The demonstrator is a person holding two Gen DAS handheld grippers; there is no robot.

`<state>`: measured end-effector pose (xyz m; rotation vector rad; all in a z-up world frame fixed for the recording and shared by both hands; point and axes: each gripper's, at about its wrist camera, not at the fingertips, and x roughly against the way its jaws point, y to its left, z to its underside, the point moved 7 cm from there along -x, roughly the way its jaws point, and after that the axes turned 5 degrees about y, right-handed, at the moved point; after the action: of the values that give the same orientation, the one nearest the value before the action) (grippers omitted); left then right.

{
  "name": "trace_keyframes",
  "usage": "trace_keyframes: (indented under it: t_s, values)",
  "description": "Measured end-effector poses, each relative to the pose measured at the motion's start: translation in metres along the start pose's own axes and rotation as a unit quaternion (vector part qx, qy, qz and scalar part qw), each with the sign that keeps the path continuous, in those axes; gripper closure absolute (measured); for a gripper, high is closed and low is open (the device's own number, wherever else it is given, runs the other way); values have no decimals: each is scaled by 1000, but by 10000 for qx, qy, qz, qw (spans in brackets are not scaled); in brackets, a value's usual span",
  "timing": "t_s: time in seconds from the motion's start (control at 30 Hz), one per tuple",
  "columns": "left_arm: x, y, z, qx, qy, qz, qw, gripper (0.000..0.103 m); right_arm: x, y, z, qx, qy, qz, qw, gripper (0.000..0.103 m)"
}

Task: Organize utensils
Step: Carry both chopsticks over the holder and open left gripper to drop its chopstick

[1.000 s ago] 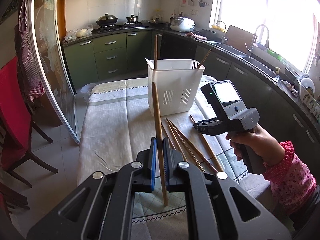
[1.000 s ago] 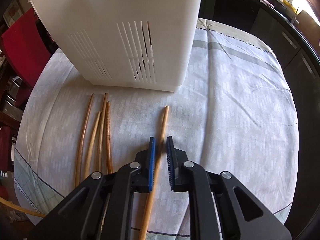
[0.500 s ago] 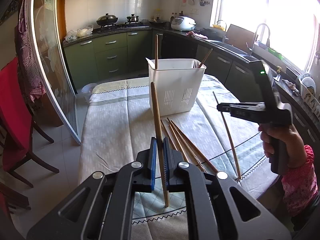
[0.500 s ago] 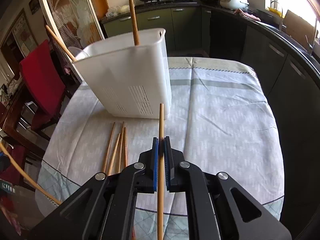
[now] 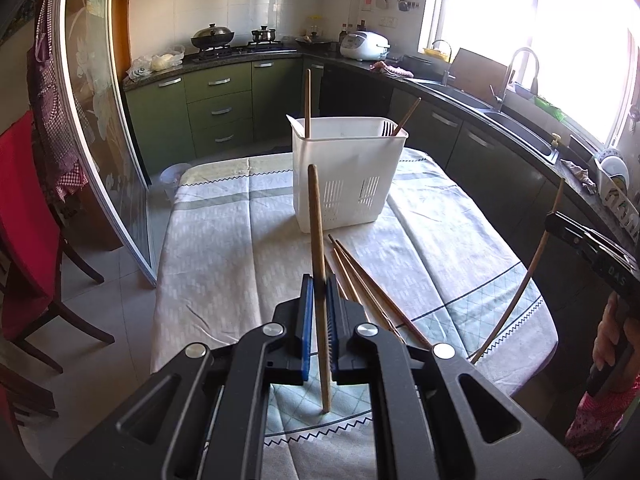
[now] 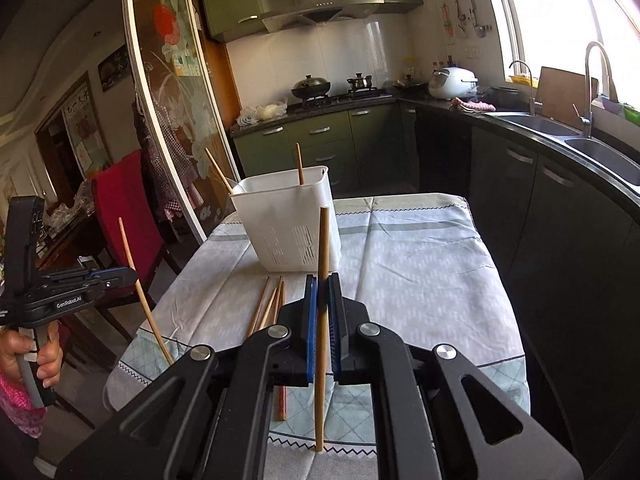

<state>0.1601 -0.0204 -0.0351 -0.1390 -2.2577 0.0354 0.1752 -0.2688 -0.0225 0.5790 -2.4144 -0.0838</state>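
Note:
A white slotted utensil holder (image 5: 347,172) stands on the table, with two chopsticks (image 5: 307,102) sticking up from it; it also shows in the right wrist view (image 6: 290,222). My left gripper (image 5: 319,286) is shut on a brown chopstick (image 5: 318,248), held upright above the table's near end. My right gripper (image 6: 323,288) is shut on a lighter chopstick (image 6: 322,256), also upright. Several loose chopsticks (image 5: 368,288) lie on the cloth in front of the holder, also in the right wrist view (image 6: 270,306). Each gripper appears at the edge of the other's view, raised beside the table.
The table (image 5: 224,240) has a pale patterned cloth. A red chair (image 5: 28,220) and a glass sliding door (image 5: 100,120) are on the left. Dark green kitchen counters with a sink (image 5: 516,128) run along the right and back.
My right gripper closed on a chopstick on the cloth, lifted it and pulled back from the holder to the table's right side. My left gripper kept its chopstick, nearly still.

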Motion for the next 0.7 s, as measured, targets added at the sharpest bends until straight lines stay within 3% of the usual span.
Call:
trace_keyframes:
  t_s: [0.27, 0.43, 0.57, 0.7]
  values:
    - [16, -17, -33, -130, -264, 79, 9995, 97, 30, 6, 12, 99, -193, -4, 9998, 97]
    - [34, -30, -88, -265, -675, 21, 9974, 97, 32, 2, 14, 24, -248, -63, 9997, 97]
    - [39, -30, -144, 43, -787, 271, 9965, 97, 36, 0, 16, -61, -304, -104, 9995, 97]
    - [42, -27, -192, 297, -1096, 252, 9932, 97, 39, -3, 17, -77, -317, -118, 9994, 97]
